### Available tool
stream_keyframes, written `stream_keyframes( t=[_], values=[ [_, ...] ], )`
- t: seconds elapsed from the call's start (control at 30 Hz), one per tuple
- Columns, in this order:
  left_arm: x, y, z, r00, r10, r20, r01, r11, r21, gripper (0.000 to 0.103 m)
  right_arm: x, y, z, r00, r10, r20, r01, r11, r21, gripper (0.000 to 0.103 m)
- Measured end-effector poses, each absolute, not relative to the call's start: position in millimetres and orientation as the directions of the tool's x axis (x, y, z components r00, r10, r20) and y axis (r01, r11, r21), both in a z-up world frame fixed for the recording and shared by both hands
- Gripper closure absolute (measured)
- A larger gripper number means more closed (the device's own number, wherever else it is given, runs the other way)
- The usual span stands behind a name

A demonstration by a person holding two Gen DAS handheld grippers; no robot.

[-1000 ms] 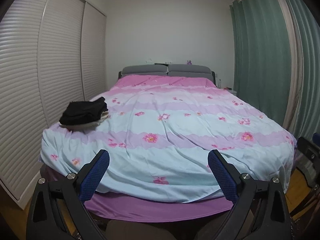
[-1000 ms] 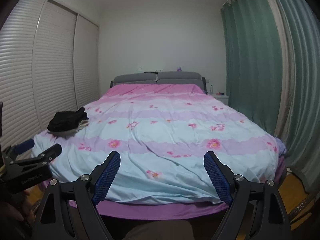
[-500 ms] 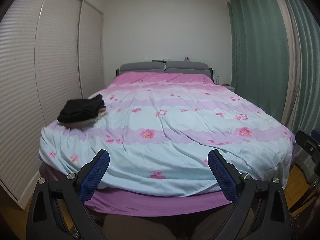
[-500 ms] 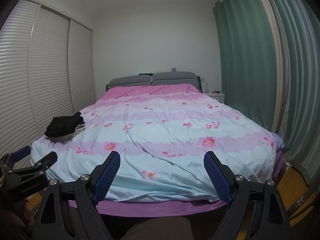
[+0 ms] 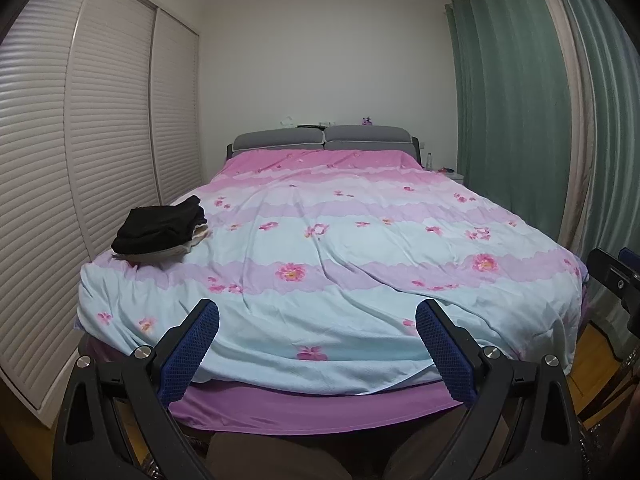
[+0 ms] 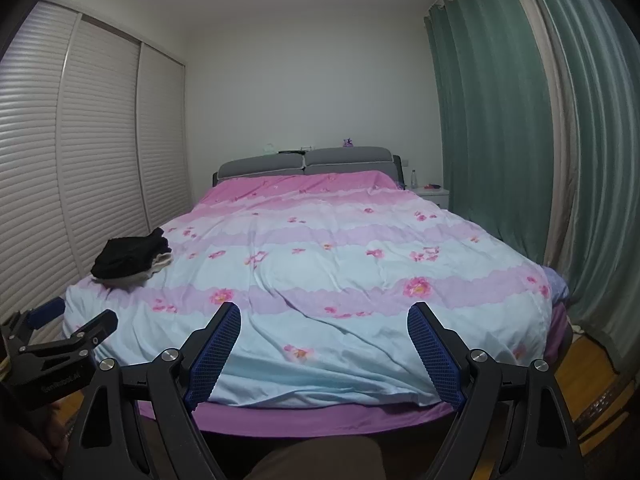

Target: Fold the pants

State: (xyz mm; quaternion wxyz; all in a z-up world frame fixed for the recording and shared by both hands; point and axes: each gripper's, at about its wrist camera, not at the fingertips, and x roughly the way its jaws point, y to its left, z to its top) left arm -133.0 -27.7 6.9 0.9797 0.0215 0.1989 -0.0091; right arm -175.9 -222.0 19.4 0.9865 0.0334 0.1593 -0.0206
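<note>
Both grippers empty at the foot of the bed

Left gripper (image 5: pixel 317 322) and right gripper (image 6: pixel 324 324) hang with jaws wide apart, gripping nothing; dark pants (image 5: pixel 160 226) sit stacked, apparently folded, well ahead and left of the jaws.

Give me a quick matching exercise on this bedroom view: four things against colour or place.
Things:
1. folded pile of clothes
2. curtains
3. headboard
4. left gripper

Descriptions:
A. grey, at the bed's far end
B. green, along the right wall
C. black on top, on the bed's left edge
D. open, blue pads, nothing between

Pairs: 1-C, 2-B, 3-A, 4-D
</note>
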Motion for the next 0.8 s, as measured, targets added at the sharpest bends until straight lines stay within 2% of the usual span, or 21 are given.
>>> stream_keyframes(
  t=[0.8],
  values=[
    [-130.4, -29.2, 3.8, 0.918, -0.015, -0.396, 0.039, 0.998, 0.053, 0.002, -178.2, -221.0, 22.9, 0.951, -0.027, -0.309, 0.046, 0.998, 0.051, 0.017]
  ],
)
